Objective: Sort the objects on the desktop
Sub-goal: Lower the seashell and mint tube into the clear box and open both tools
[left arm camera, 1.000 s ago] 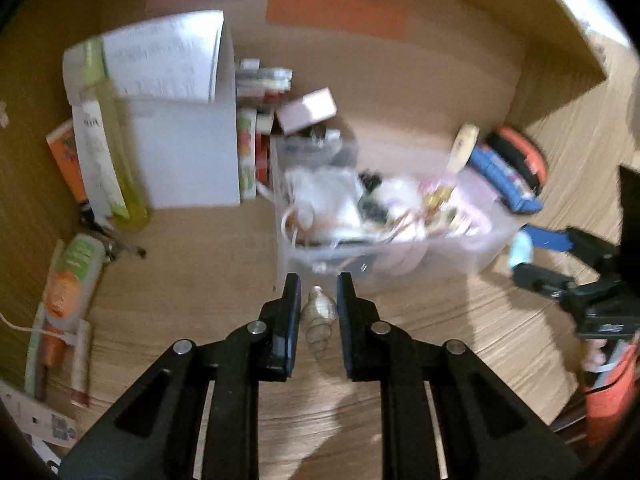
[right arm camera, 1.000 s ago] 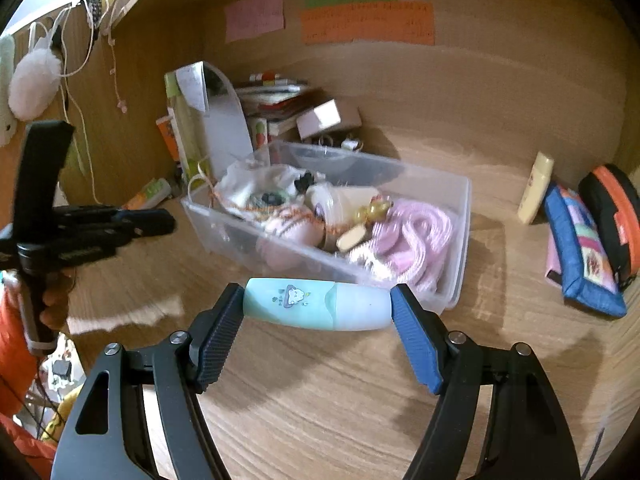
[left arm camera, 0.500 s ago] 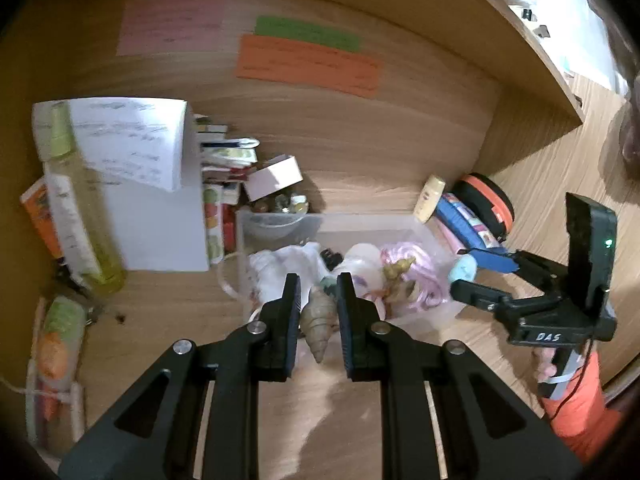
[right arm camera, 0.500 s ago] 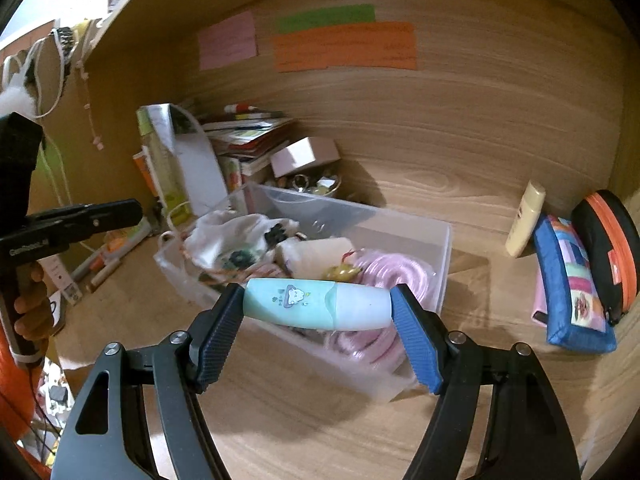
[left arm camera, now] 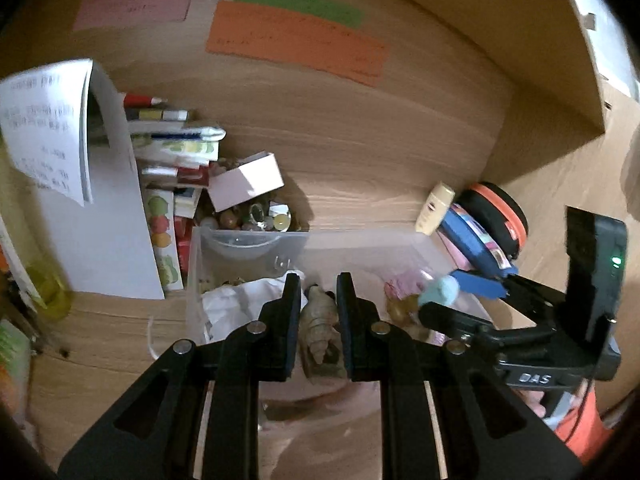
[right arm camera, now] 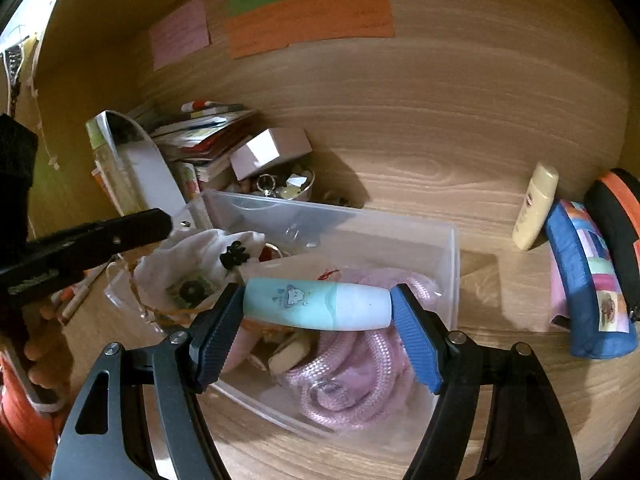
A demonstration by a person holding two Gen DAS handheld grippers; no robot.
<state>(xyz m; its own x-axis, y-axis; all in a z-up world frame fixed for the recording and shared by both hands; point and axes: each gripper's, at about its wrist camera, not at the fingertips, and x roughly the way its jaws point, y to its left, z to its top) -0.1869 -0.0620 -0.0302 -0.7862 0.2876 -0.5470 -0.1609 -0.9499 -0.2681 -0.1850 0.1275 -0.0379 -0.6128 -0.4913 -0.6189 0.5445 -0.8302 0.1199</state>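
Both my grippers have advanced from the desk's front edge to above the clear bin [right arm camera: 454,248]. Left gripper [left arm camera: 318,300] clenches the shell [left arm camera: 320,328]; right gripper [right arm camera: 316,308] grasps the teal tube [right arm camera: 316,305], ready to drop.

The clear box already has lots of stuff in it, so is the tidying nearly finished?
Partly. The clear box holds a pink rope and white cloth. In hand: the left gripper grips a seashell, the right gripper a mint tube, both above the box. Left: a cream bottle and blue pouch on the desk.
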